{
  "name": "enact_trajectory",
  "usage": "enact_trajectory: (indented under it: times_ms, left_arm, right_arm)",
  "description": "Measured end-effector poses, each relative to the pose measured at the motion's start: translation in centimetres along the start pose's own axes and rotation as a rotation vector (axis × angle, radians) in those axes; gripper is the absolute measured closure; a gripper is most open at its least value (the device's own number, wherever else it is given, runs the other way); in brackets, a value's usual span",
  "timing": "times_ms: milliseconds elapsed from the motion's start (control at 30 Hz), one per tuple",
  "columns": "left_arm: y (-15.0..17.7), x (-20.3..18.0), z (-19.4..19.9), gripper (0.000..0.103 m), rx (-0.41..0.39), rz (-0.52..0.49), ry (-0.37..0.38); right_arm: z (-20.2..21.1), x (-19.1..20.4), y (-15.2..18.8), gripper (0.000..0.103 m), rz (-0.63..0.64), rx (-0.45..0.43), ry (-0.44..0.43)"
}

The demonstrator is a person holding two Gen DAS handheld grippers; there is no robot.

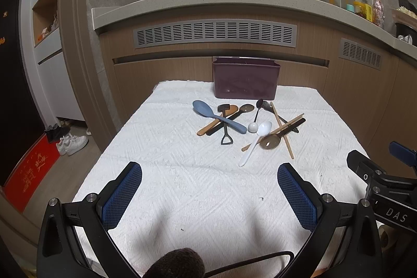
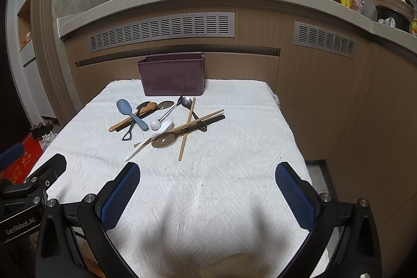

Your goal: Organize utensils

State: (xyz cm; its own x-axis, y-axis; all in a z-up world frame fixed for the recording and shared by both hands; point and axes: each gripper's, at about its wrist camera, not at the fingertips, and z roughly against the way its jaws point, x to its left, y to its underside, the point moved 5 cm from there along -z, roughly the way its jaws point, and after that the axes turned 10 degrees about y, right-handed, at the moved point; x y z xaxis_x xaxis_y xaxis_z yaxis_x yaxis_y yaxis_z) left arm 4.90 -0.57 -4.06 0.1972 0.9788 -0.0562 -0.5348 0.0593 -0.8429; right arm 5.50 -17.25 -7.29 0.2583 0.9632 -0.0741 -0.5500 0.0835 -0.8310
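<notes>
A heap of utensils lies on the white towel (image 1: 182, 186) (image 2: 234, 147): a blue rice paddle (image 1: 216, 116) (image 2: 130, 110), a white plastic spoon (image 1: 256, 141) (image 2: 153, 140), a small black shovel-shaped spoon (image 1: 224, 125), wooden chopsticks (image 1: 282, 130) (image 2: 187, 128), a wooden spoon (image 1: 217, 120) and metal spoons (image 2: 164, 140). Behind them stands a dark purple holder (image 1: 246, 78) (image 2: 173, 76). My left gripper (image 1: 209, 176) and right gripper (image 2: 207, 176) both hover open over the near part of the towel, short of the heap, nothing between their fingers.
A wood-panelled counter front with grey vents (image 1: 215, 34) rises right behind the towel, with jars and bottles (image 1: 370, 9) on its top at the right. To the left the floor drops away, with white shoes (image 1: 73, 143) and a red mat (image 1: 31, 173).
</notes>
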Motion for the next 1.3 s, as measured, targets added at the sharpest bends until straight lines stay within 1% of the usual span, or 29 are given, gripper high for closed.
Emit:
enact_trajectory:
  times_ms: [1300]
  left_arm:
    - [-0.04, 0.32, -0.12, 0.0, 0.013, 0.007, 0.006]
  right_arm:
    - [-0.28, -0.02, 0.28, 0.0, -0.001, 0.015, -0.002]
